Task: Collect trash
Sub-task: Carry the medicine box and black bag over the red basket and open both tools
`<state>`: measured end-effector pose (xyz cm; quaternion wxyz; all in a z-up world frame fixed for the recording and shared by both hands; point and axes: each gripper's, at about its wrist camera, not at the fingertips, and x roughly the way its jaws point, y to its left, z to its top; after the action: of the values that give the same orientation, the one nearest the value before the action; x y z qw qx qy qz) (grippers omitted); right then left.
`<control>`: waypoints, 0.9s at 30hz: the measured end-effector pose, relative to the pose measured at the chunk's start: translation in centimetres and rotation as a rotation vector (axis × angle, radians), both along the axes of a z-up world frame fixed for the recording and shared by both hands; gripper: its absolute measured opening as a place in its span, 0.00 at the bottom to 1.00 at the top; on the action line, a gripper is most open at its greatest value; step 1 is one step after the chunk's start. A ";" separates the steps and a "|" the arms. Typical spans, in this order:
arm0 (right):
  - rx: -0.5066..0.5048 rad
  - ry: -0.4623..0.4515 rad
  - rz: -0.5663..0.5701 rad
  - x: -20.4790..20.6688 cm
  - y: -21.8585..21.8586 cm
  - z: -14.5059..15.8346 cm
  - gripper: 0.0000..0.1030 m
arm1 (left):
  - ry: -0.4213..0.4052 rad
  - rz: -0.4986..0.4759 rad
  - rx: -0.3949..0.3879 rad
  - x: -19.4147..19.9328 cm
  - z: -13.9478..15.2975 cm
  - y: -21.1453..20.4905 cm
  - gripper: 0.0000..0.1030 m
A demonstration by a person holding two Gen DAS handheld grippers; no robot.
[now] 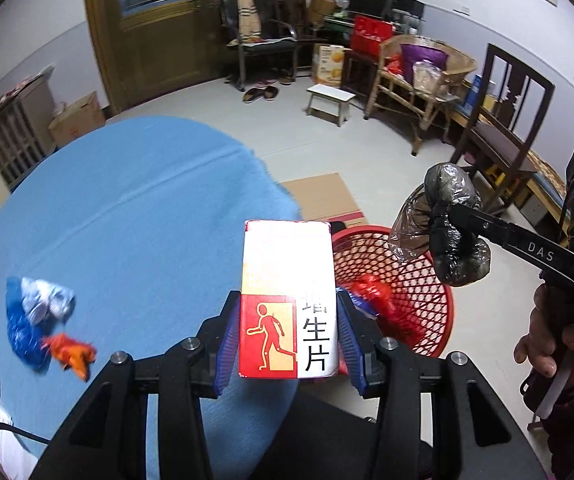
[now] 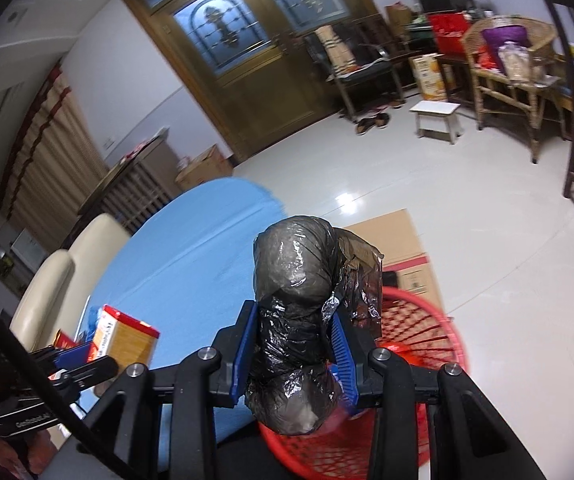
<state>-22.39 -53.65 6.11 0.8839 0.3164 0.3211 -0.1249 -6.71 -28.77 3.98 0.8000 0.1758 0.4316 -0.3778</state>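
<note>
My left gripper is shut on a red and white carton held over the blue table's right edge. My right gripper is shut on a crumpled black plastic bag above the red mesh basket. The bag and right gripper also show in the left wrist view, above the basket, which holds a red wrapper. The carton and left gripper show at the lower left of the right wrist view.
Crumpled blue, white and orange wrappers lie on the table at the left. Flat cardboard lies on the floor behind the basket. A cream chair stands by the table. A white stool, wicker chair and dark chair stand beyond.
</note>
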 end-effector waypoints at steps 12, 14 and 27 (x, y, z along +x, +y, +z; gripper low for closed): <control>0.041 0.062 -0.064 -3.3 -3.0 -2.5 0.38 | 0.068 -0.133 0.030 -2.0 -2.7 -6.1 0.46; 0.052 0.068 -0.067 -3.6 -3.3 -2.9 0.38 | 0.078 -0.147 0.042 -2.4 -3.3 -6.8 0.46; 0.122 0.113 -0.050 -3.5 -3.8 -5.9 0.38 | 0.154 -0.191 0.073 -2.6 -6.5 -9.1 0.46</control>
<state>-25.89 -57.46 0.24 0.8400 0.3702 0.3695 -0.1445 -9.26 -37.88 -2.48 0.7182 0.2155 0.4865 -0.4485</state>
